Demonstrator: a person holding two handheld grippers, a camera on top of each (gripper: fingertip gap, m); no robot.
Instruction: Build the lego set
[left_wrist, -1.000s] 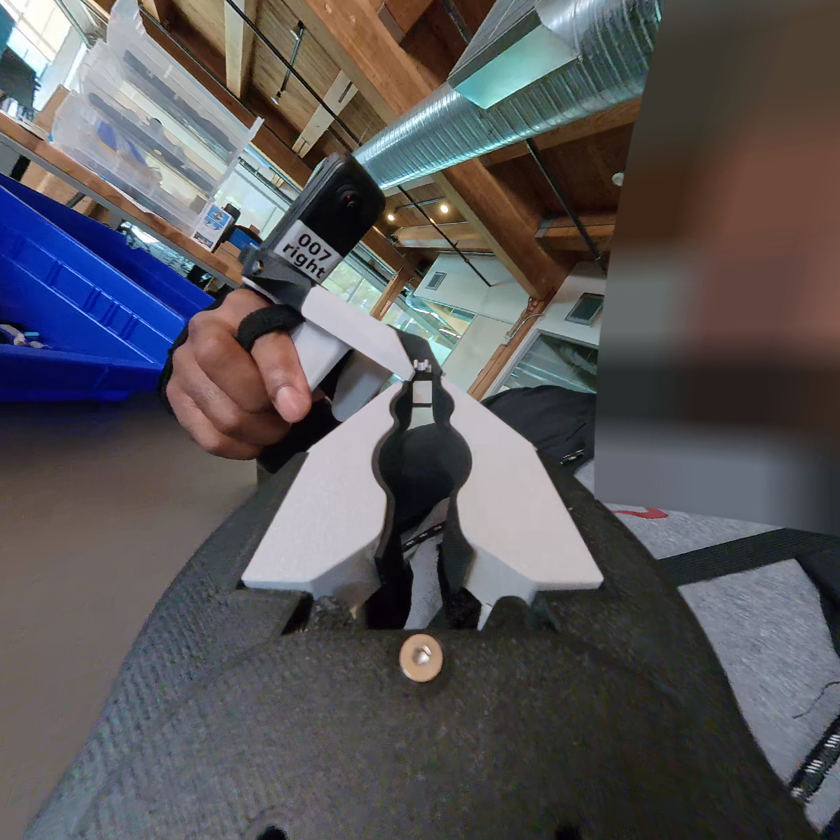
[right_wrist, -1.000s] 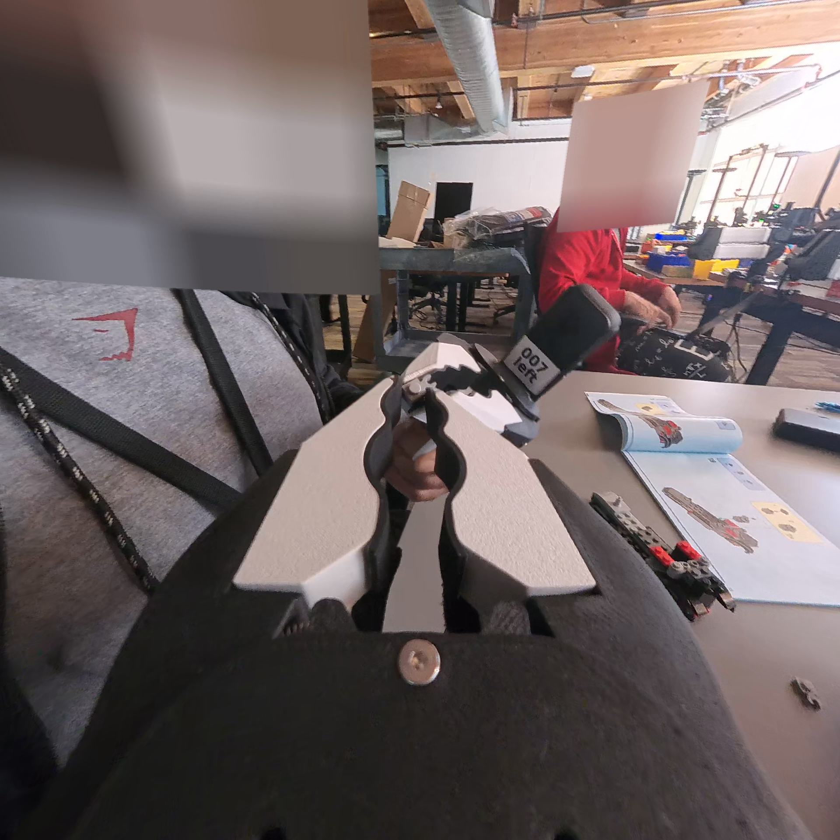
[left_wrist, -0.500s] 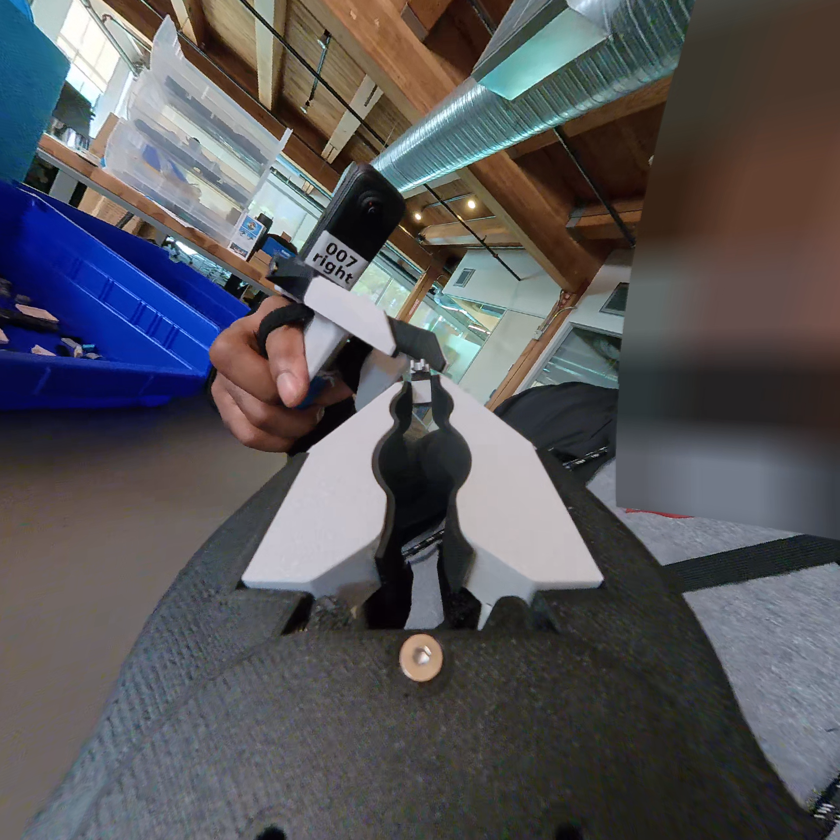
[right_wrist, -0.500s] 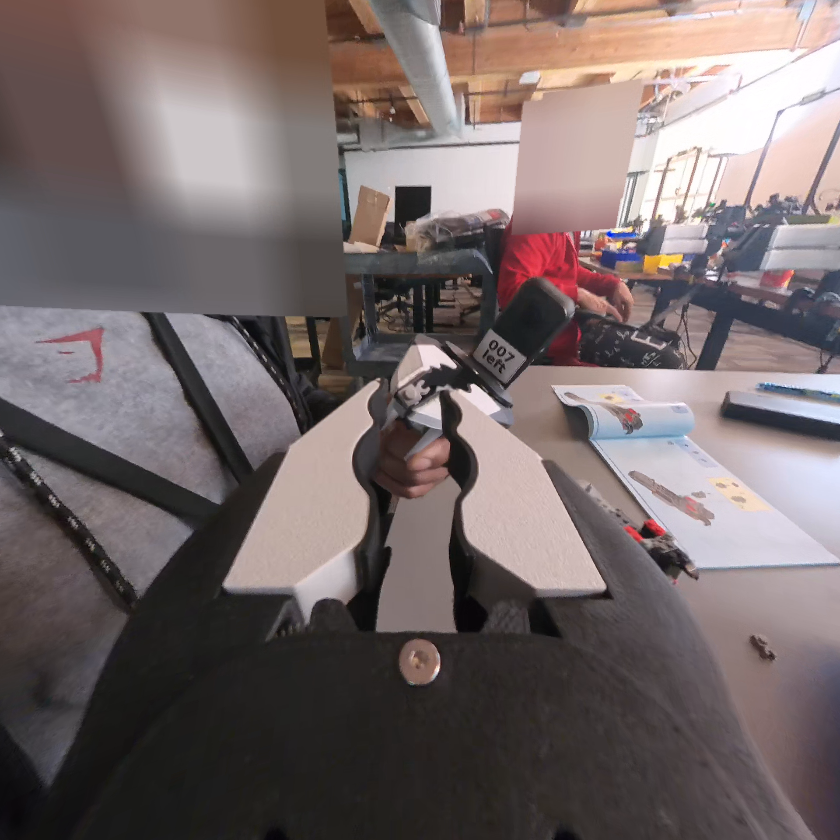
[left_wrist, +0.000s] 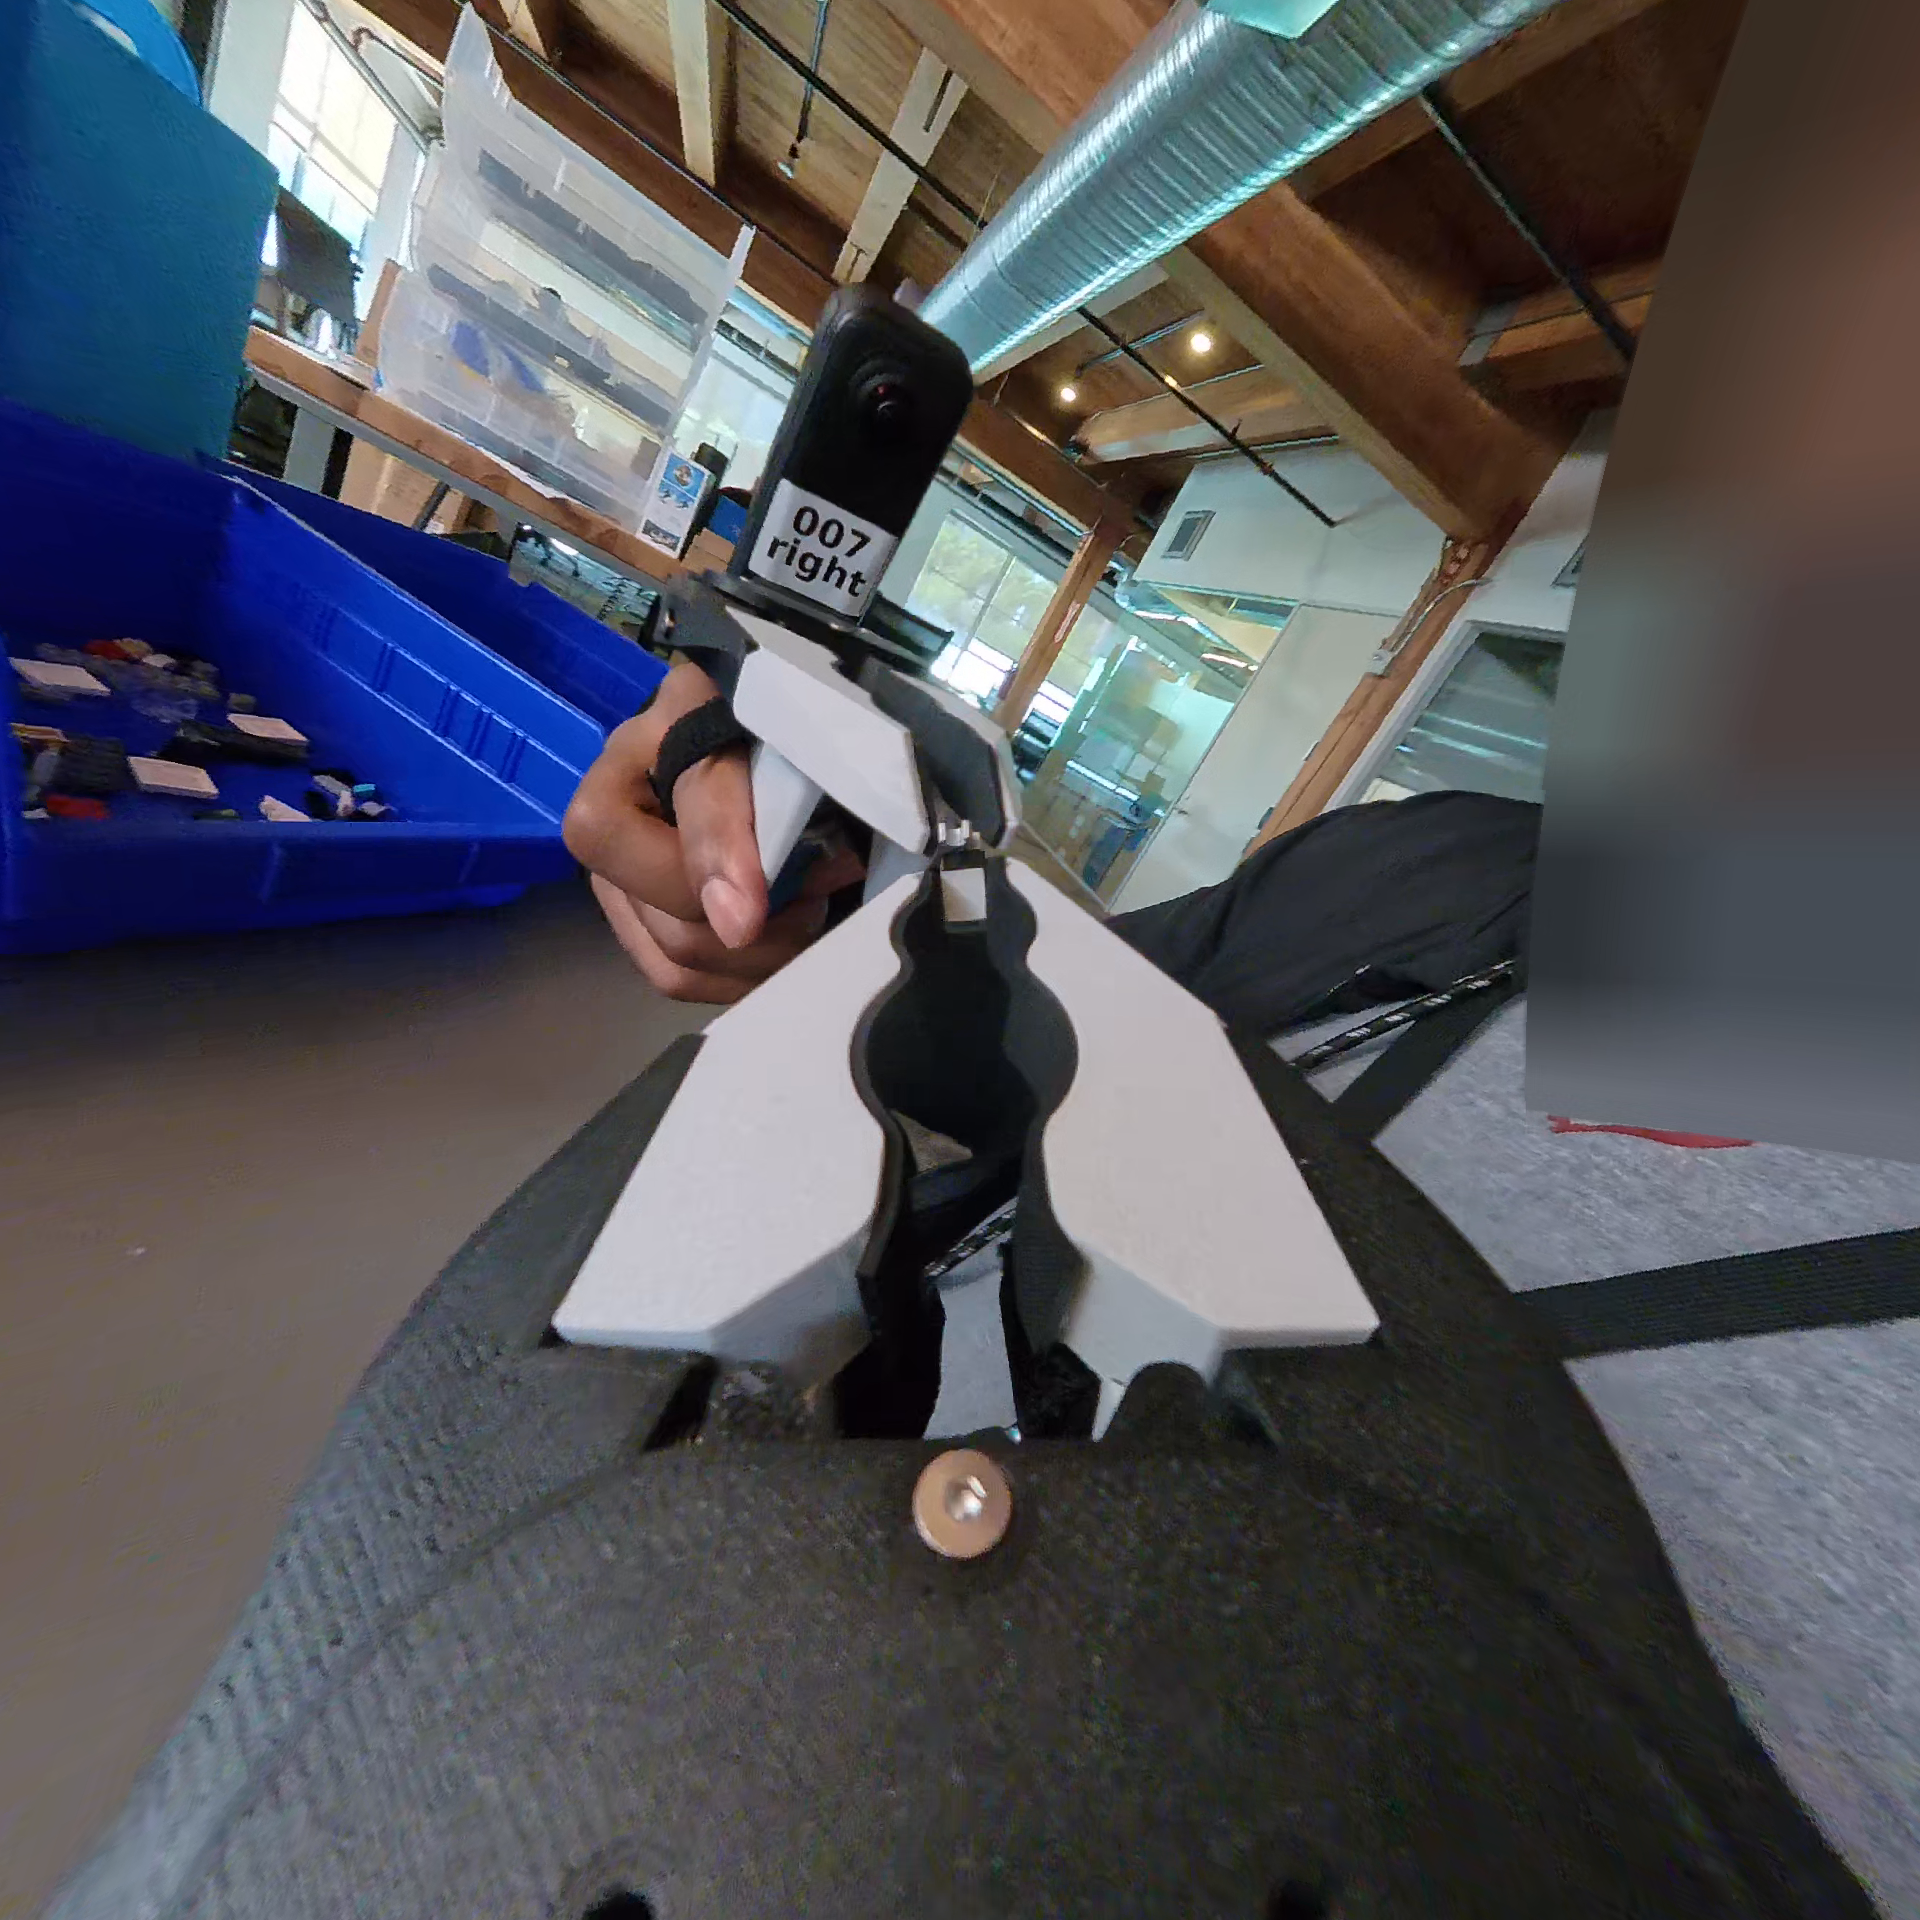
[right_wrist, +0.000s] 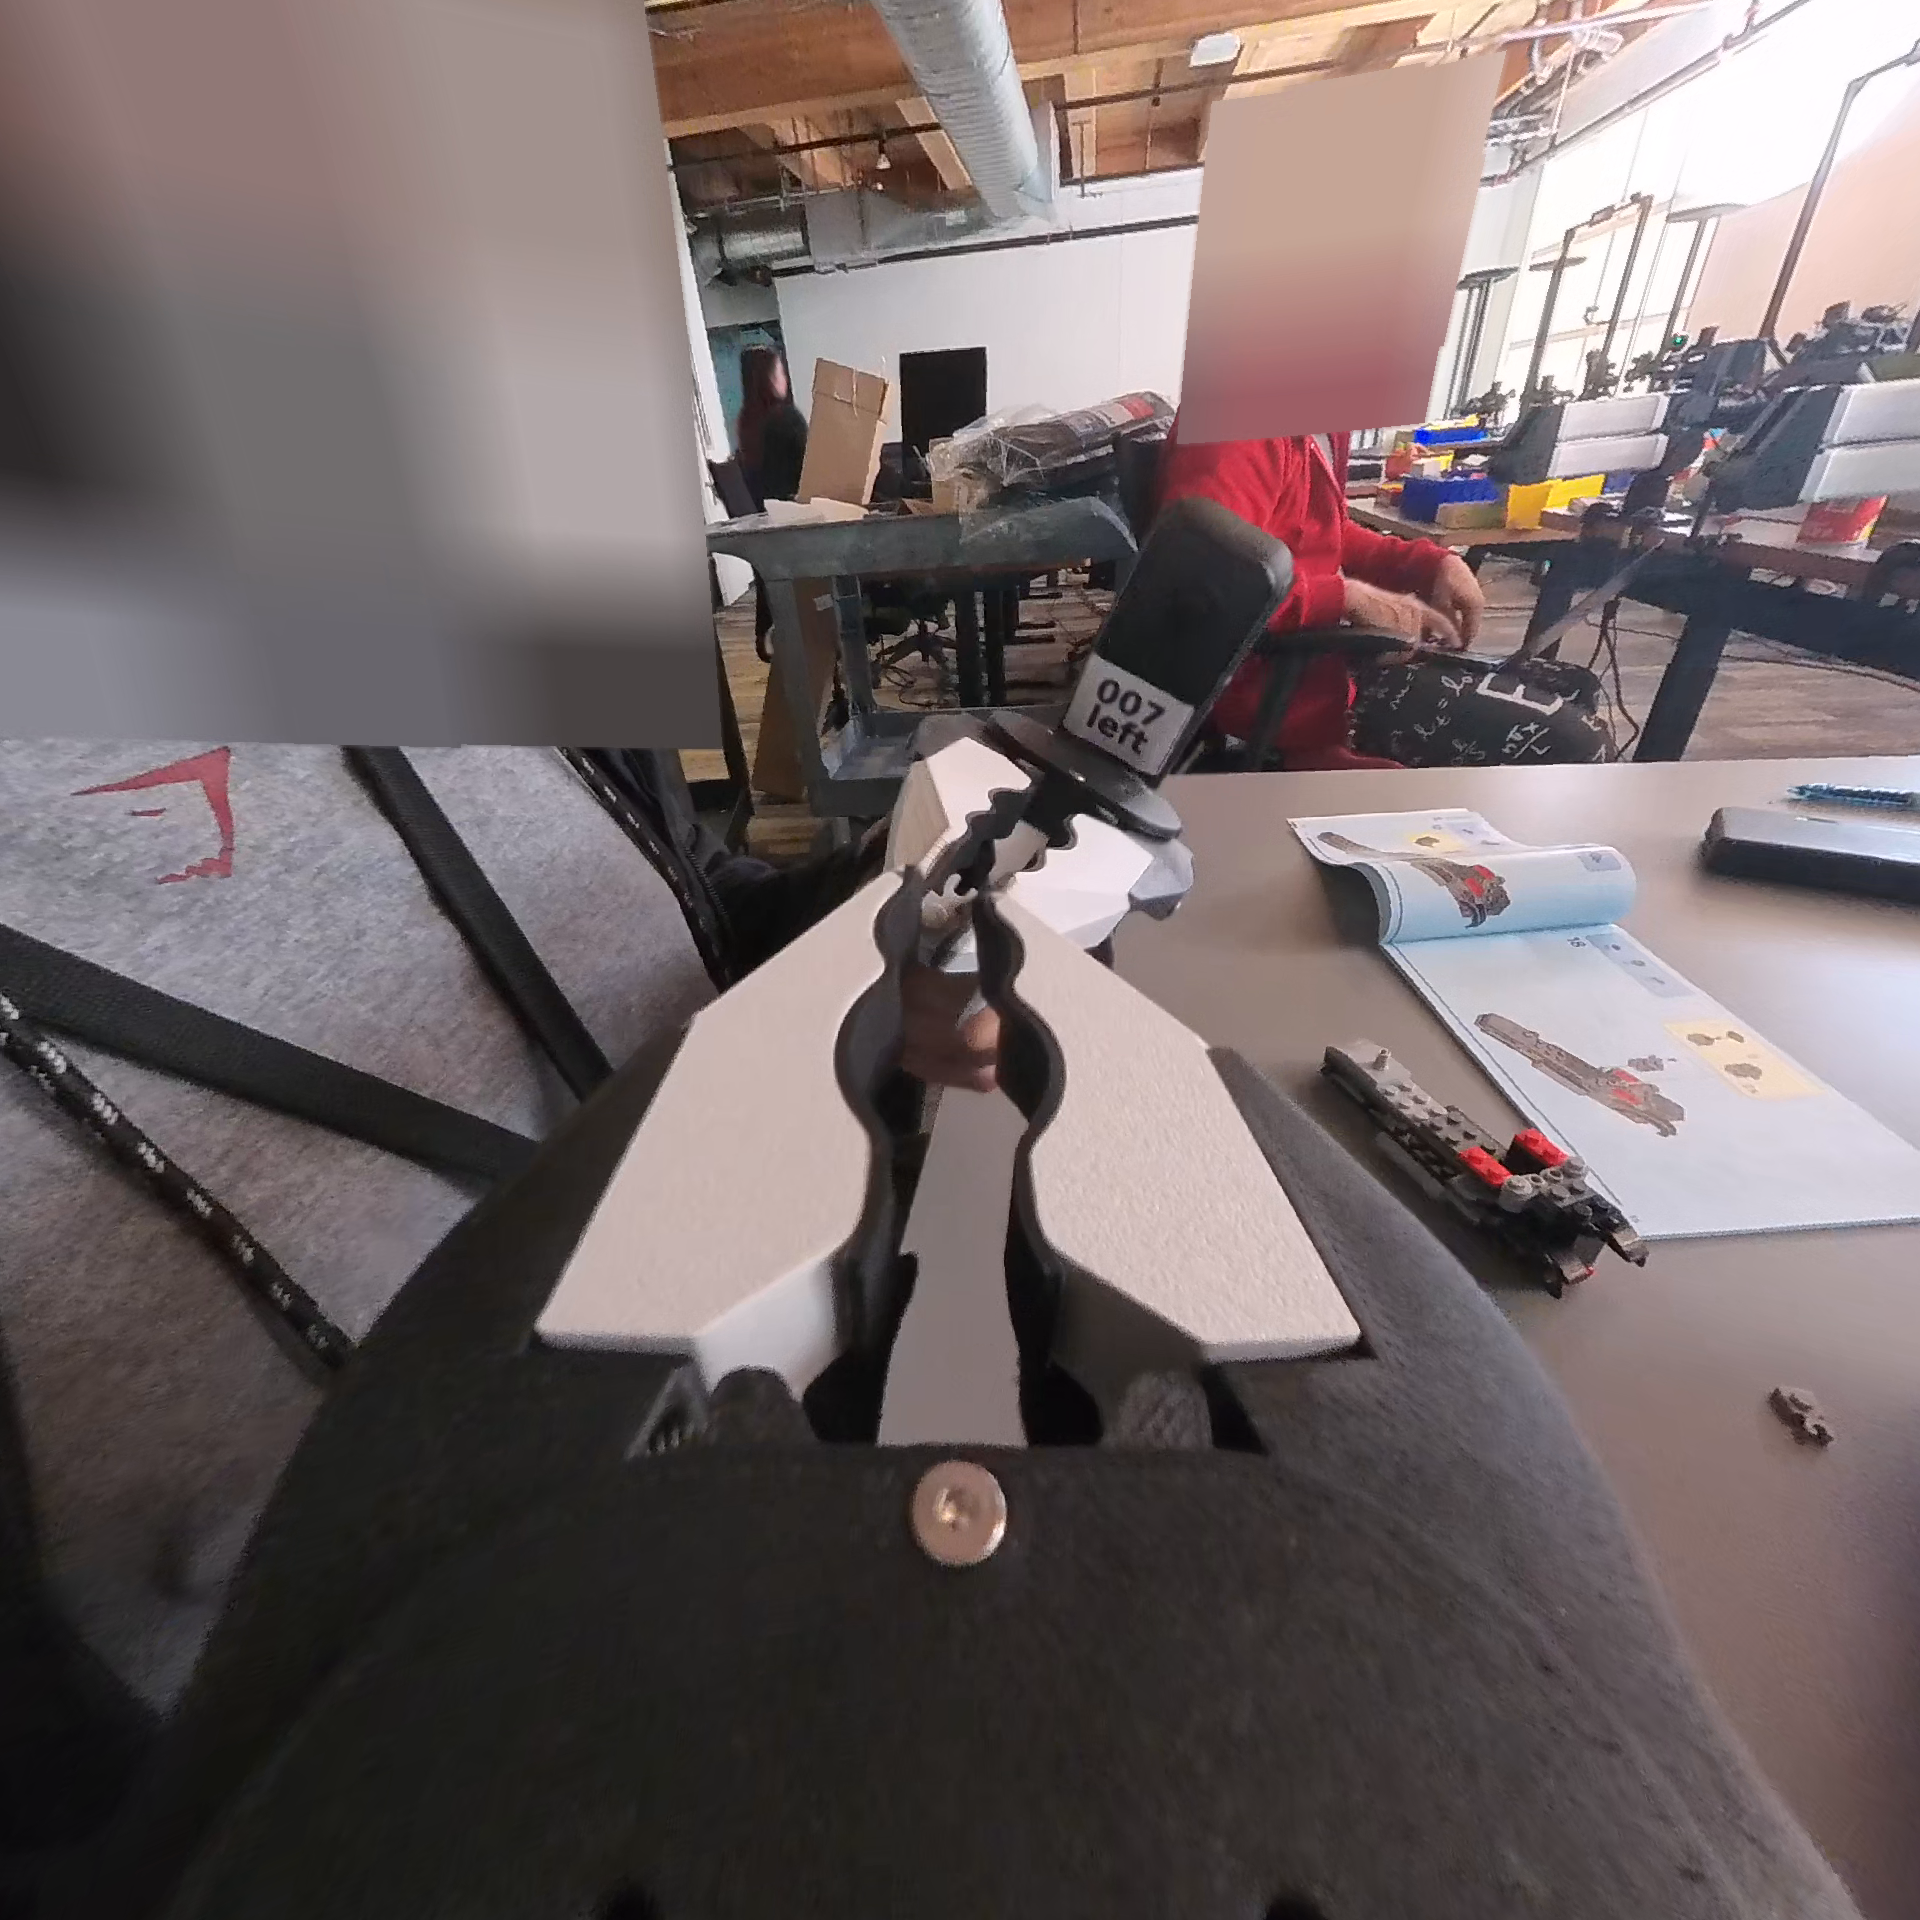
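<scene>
White printed sticker on the black camera atop the right gripper, another white sticker on the left gripper's camera, red emblem on grey sweatshirt, printed instruction booklet on the table

- Two grippers: the left gripper and the right gripper, tip to tip above the table.
- One small light grey piece, pinched at the left gripper's tips.
- One hand in the left wrist view, around the right gripper's handle.
- One blue bin at far left, with loose pieces inside, too many and too small to count.
- One open instruction booklet on the right of the table.
- One partly built lego model, dark grey with red, touching the booklet's near edge.
- One loose small piece near right.
- One dark phone-like slab far right.
- One seated person in a red top in the background.
</scene>
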